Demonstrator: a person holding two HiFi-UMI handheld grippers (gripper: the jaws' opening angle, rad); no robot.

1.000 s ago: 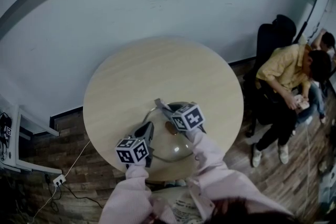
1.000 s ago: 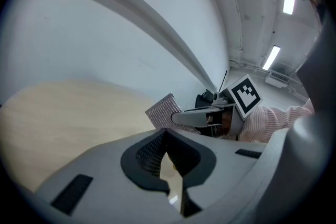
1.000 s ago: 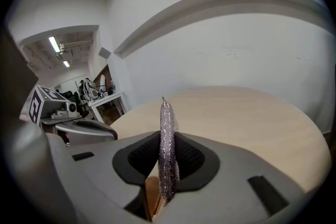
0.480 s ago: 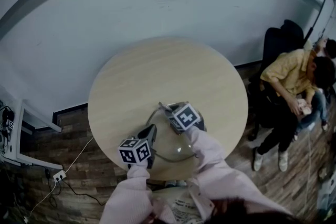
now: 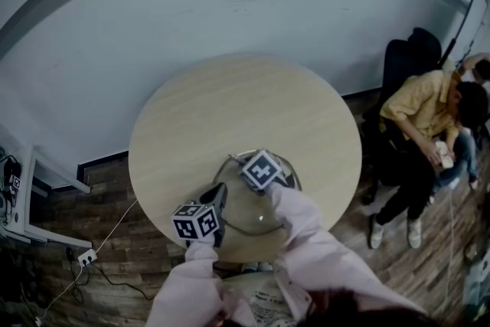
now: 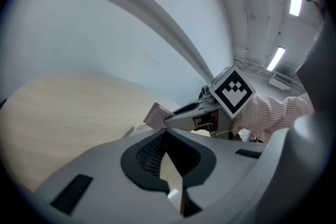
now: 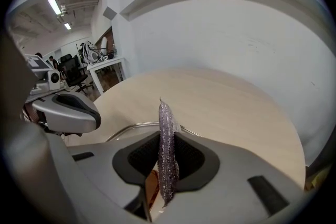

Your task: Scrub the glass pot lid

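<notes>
The glass pot lid lies on the near half of the round wooden table. My left gripper is at the lid's left edge, its jaws shut on the rim. Over the lid's far side, my right gripper is shut on a grey scrub pad, which stands edge-on between its jaws. The left gripper view shows that pad pointing left above the lid's metal rim. A bit of the brown knob shows below the pad. In the head view the right gripper's marker cube hides the knob.
A person in a yellow shirt sits by a black chair to the table's right. A white wall runs behind the table. A cable and power strip lie on the floor at left, beside a white desk.
My right gripper has slid the pad a little left and away across the lid, and its cube now covers the knob. The left gripper has stayed at the rim.
</notes>
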